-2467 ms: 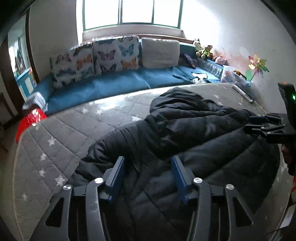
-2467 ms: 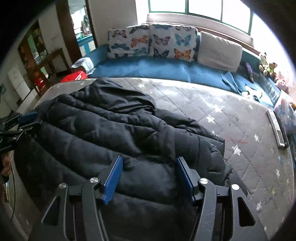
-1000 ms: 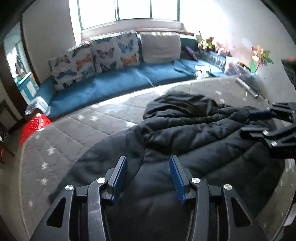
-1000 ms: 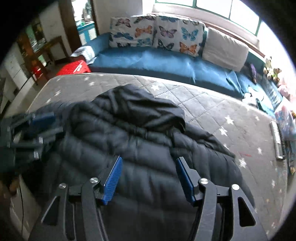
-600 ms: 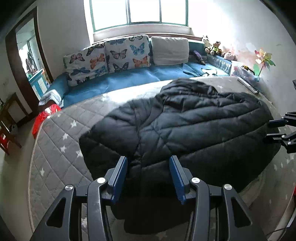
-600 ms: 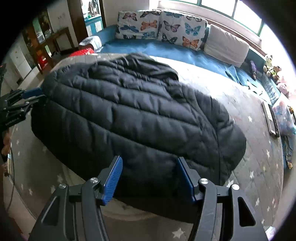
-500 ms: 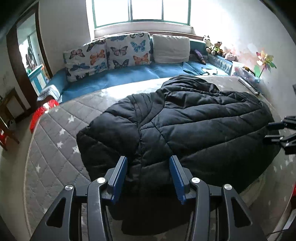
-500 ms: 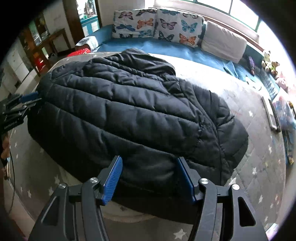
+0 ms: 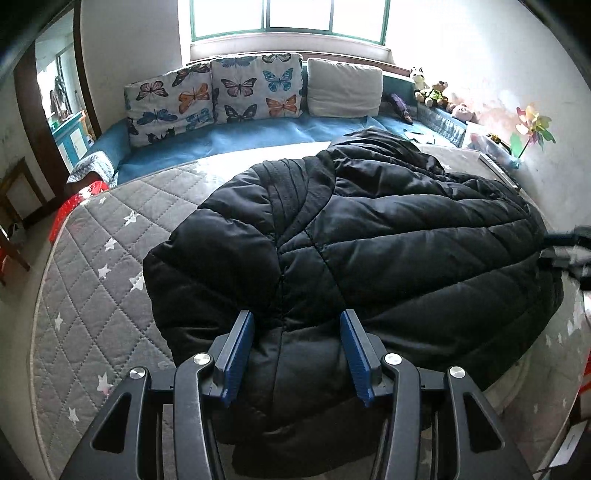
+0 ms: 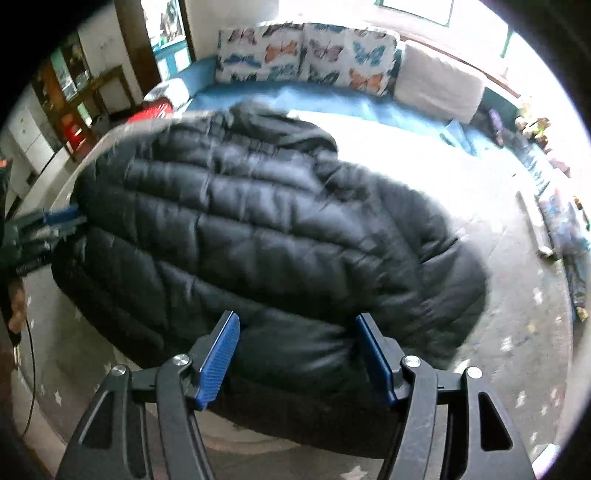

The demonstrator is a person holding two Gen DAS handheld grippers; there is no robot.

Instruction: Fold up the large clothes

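Jacket (image 9: 369, 236) shifted nearer; both hand-held grippers (image 9: 297, 350) (image 10: 299, 354) agape; right view blurred

- Daylight enters through the window (image 9: 288, 18); its glass is overexposed.
- Left view sharp.
- Right view motion-blurred, with glare across the bed (image 10: 424, 158).
- Fisheye corners dark, edges curved.

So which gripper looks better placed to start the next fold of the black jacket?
Probably left. The left gripper is open over the black jacket near the sleeve bunched at that side, and its view is sharp. The right gripper, also open over the hem, is motion-blurred.
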